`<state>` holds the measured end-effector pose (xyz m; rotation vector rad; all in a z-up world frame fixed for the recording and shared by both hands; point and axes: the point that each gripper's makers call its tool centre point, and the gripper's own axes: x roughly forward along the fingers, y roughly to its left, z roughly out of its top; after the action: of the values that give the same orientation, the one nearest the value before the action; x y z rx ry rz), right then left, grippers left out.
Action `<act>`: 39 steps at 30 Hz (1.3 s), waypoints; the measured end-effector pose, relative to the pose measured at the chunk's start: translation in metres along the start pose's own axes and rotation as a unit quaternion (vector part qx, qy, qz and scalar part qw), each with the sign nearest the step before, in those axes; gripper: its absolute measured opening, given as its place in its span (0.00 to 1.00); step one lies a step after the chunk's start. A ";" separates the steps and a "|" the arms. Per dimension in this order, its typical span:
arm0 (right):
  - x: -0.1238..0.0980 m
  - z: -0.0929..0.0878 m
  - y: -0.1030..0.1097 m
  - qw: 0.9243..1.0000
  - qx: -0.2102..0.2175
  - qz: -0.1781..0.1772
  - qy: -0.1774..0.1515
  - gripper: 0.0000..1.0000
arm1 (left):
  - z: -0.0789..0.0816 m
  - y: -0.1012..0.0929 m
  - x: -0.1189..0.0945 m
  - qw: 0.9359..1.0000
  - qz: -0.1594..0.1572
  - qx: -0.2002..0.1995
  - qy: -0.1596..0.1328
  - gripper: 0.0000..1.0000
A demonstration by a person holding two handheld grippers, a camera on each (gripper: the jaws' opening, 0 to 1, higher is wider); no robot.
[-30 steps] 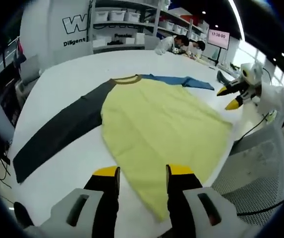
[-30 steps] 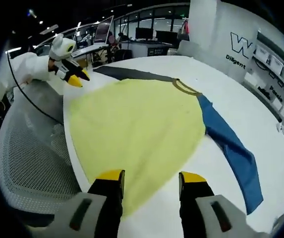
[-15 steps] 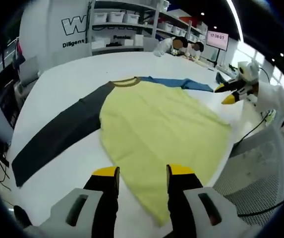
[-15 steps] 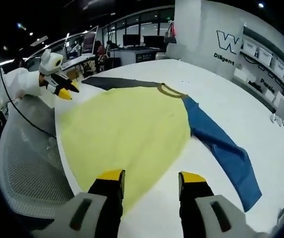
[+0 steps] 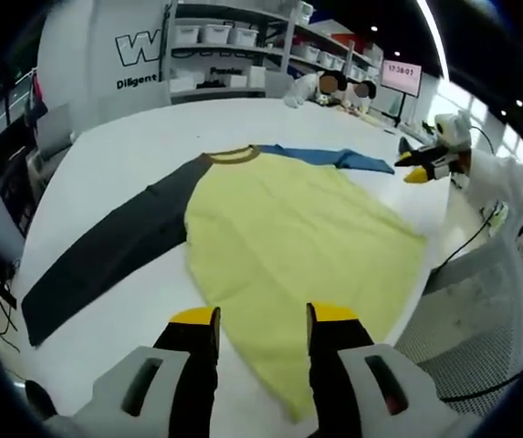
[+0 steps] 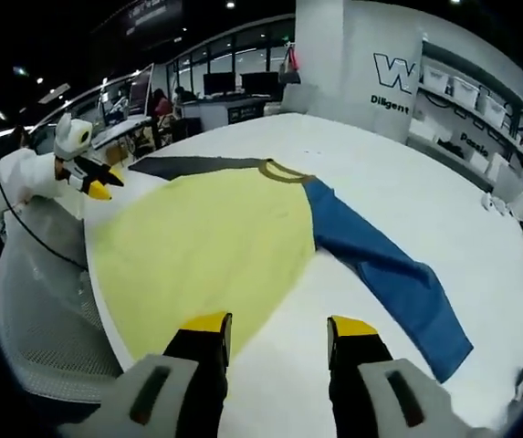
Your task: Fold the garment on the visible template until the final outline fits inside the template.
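— Shelves (image 5: pixel 215 41) of white bins stand against the far wall, past a big white counter (image 5: pixel 133 137). What lies on it?

— A long-sleeved shirt (image 5: pixel 298 237), spread flat: yellow body, one dark grey sleeve (image 5: pixel 106 251) reaching left in the left gripper view, one blue sleeve (image 6: pixel 384 274) reaching right in the right gripper view. Its hem lies near the counter's edge, beside a mesh chair (image 6: pixel 37 310).

— And the claws?

— The left claw (image 5: pixel 263 315) has its yellow-tipped jaws parted with nothing between them, above the hem's near corner; whether it touches the cloth I cannot tell. The right claw (image 6: pixel 275 324) is likewise spread wide and empty, one jaw over yellow cloth, the other over bare counter. In each view the other claw shows off to the side, off the shirt.

— The room?

— A wall monitor (image 5: pixel 401 73), and people seated at the counter's far end.
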<state>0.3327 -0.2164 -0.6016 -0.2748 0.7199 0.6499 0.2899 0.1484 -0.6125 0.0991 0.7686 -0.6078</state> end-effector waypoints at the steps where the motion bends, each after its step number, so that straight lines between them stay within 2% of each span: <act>1: -0.001 0.000 -0.002 1.000 0.000 -0.002 0.000 0.41 | 0.001 0.000 0.000 1.000 -0.001 0.001 -0.001 0.36; 11: -0.004 -0.002 -0.020 1.000 0.015 -0.017 -0.005 0.43 | 0.005 -0.003 0.000 1.000 -0.009 0.003 -0.007 0.37; 21: -0.009 -0.006 -0.037 0.998 0.044 -0.034 -0.015 0.50 | 0.008 -0.011 -0.005 0.999 -0.034 0.008 -0.027 0.44; 24: -0.010 -0.008 -0.039 0.998 0.045 -0.037 -0.012 0.50 | 0.006 -0.009 -0.005 0.999 -0.029 0.012 -0.026 0.44; 27: -0.010 -0.010 -0.046 0.998 0.046 -0.041 -0.010 0.52 | 0.009 -0.007 -0.009 0.999 -0.032 0.011 -0.043 0.44; 30: -0.009 -0.013 -0.053 0.998 0.049 -0.047 -0.005 0.55 | 0.011 -0.008 -0.010 0.998 -0.033 0.015 -0.049 0.46; 34: -0.010 -0.013 -0.070 0.996 0.068 -0.061 -0.009 0.56 | 0.015 -0.009 -0.012 0.997 -0.038 0.025 -0.064 0.48; 39: -0.010 -0.013 -0.082 0.994 0.082 -0.073 -0.011 0.56 | 0.015 -0.008 -0.012 0.997 -0.037 0.026 -0.066 0.48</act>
<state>0.3726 -0.2896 -0.6032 -0.1673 0.7207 0.4507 0.2886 0.1427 -0.5923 0.0778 0.6302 -0.6986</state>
